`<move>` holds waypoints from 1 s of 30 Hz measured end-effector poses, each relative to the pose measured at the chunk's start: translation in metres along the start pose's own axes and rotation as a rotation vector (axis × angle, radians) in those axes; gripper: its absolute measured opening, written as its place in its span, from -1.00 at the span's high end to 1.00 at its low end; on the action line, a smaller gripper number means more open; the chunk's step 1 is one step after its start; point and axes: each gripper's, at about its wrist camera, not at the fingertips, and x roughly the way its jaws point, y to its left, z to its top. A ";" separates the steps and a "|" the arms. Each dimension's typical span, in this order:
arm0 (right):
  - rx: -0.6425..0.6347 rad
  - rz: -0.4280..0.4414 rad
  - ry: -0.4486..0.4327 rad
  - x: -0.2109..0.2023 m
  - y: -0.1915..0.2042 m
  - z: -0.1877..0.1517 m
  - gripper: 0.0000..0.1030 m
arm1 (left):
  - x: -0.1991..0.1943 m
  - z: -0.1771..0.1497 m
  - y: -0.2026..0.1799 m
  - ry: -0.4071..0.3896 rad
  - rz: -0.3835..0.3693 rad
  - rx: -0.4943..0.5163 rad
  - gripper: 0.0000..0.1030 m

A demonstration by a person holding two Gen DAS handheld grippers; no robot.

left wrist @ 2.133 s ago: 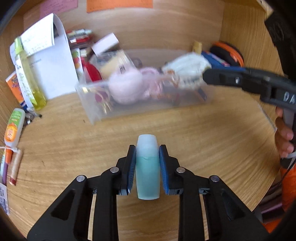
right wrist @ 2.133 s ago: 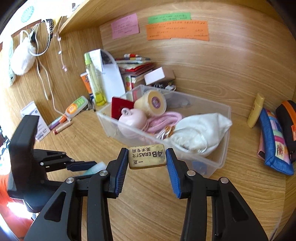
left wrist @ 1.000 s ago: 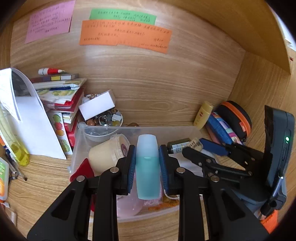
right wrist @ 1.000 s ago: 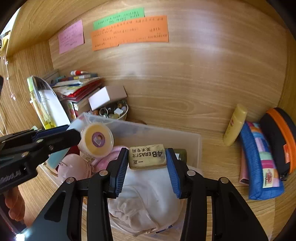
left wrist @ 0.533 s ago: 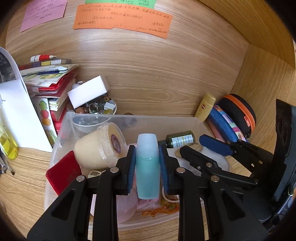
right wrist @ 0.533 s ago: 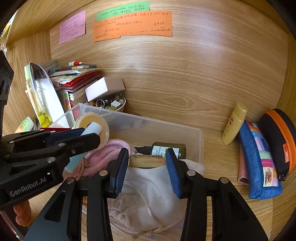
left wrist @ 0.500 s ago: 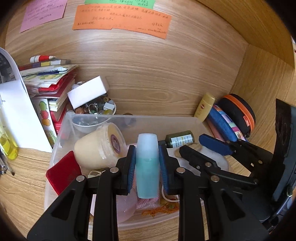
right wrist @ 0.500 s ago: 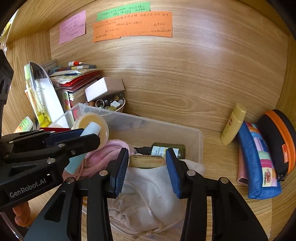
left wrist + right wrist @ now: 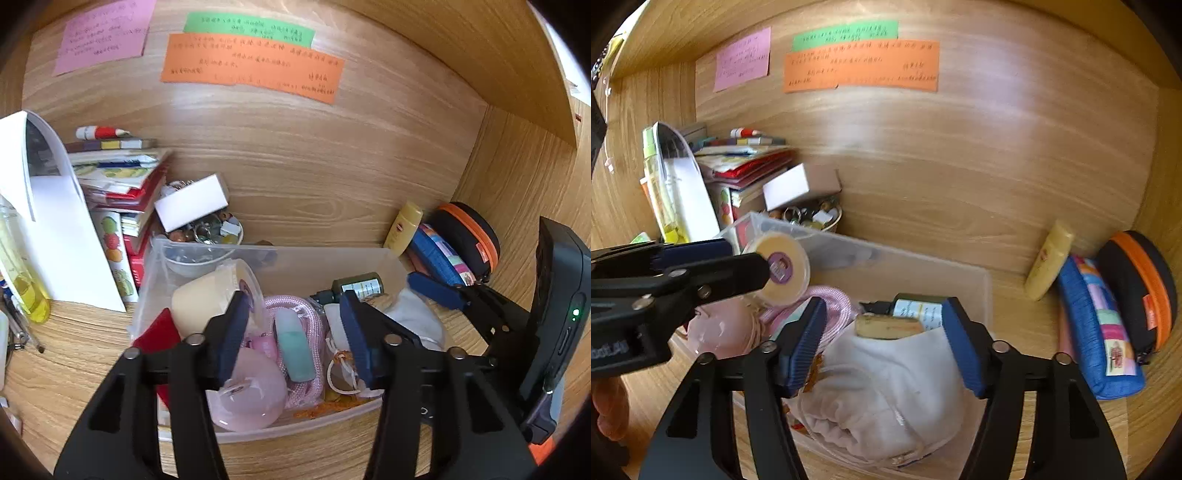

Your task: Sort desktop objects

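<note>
A clear plastic bin stands on the wooden desk, full of small things. My left gripper is open above it. The teal bottle lies loose in the bin on a pink rope. My right gripper is open over the bin. The tan eraser lies in the bin on a white cloth, next to a dark green bottle. The right gripper's fingers show in the left wrist view at the right.
A tape roll, a pink round case and a red card also sit in the bin. Books, a white box and a bowl of trinkets stand behind. A yellow tube and pouches lie right.
Both grippers have opened. The teal bottle dropped from the left gripper into the bin. The eraser, released about half a second ago, rests on the white cloth.
</note>
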 end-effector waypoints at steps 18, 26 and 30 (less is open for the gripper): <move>0.025 0.050 -0.066 -0.069 -0.008 0.012 -0.99 | -0.078 -0.018 -0.015 -0.125 0.029 0.130 -0.79; -0.011 0.041 -0.102 -0.107 0.002 -0.006 -0.99 | -0.095 -0.032 -0.018 -0.151 0.129 0.163 -0.88; -0.009 0.055 -0.090 -0.114 0.004 -0.014 -0.99 | -0.098 -0.041 -0.019 -0.133 0.157 0.184 -0.89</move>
